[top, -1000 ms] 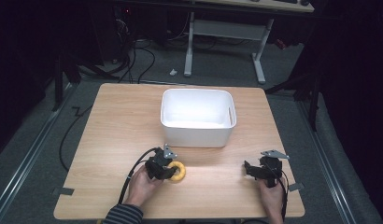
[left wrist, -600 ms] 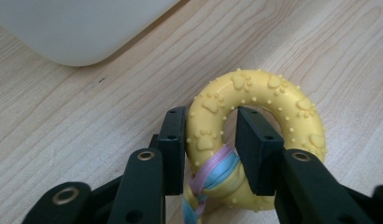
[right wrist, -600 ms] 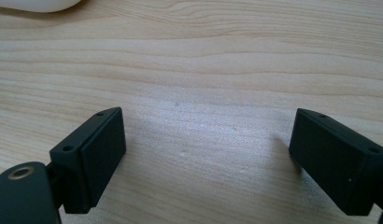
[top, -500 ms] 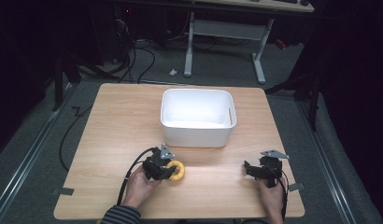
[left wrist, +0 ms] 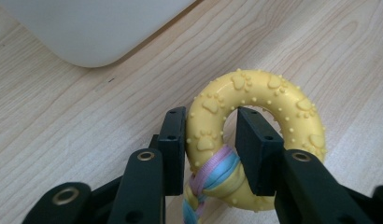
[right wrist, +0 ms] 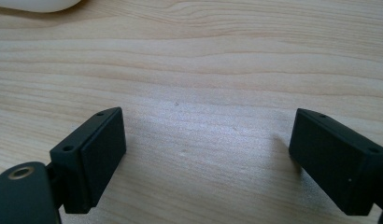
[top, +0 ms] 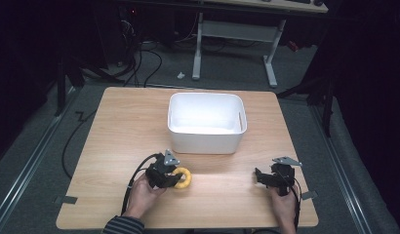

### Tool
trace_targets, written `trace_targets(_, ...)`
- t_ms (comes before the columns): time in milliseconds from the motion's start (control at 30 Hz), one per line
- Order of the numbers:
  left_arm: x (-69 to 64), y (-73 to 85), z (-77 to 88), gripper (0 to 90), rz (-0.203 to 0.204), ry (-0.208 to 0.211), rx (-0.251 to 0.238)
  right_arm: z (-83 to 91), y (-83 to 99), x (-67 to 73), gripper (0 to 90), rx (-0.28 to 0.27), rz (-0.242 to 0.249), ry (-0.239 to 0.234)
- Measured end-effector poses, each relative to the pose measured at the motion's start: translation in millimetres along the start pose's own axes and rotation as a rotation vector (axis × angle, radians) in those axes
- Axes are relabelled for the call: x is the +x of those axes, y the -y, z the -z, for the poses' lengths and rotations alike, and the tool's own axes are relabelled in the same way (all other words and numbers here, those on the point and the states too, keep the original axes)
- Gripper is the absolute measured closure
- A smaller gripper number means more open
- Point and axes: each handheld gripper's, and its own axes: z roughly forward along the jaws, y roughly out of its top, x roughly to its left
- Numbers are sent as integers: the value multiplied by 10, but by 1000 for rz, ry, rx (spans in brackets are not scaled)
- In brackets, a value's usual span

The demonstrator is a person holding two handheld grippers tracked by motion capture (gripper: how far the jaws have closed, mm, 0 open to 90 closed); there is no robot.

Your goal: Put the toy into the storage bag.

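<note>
Left gripper view shows the left gripper (left wrist: 210, 140) pinching one side of a yellow rubber ring (left wrist: 255, 135), one jaw outside the ring and one through its hole; raised paw prints and small bumps cover the ring, no lettering is readable on it, and a pastel ribbon (left wrist: 213, 175) is wrapped around its lower part. In the high view the ring (top: 182, 178) lies on the wooden table (top: 120, 136) at lower centre, just below the white tub (top: 206, 139). The right gripper (right wrist: 206, 158) hovers low with its jaws spread wide over bare wood, possibly just touching it.
</note>
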Motion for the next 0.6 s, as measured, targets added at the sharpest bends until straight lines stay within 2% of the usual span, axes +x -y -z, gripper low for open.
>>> trace_targets(167, -17, -27, 119, 645, -7, -3, -37, 1, 1, 1, 110, 0, 0, 0)
trace_targets(433, -5, -39, 229, 645, 22, 16, -47, 2, 2, 2, 110, -2, 3, -1)
trace_targets(600, -28, -109, 374, 645, 18, 19, -55, 2, 3, 3, 110, -2, 4, -1)
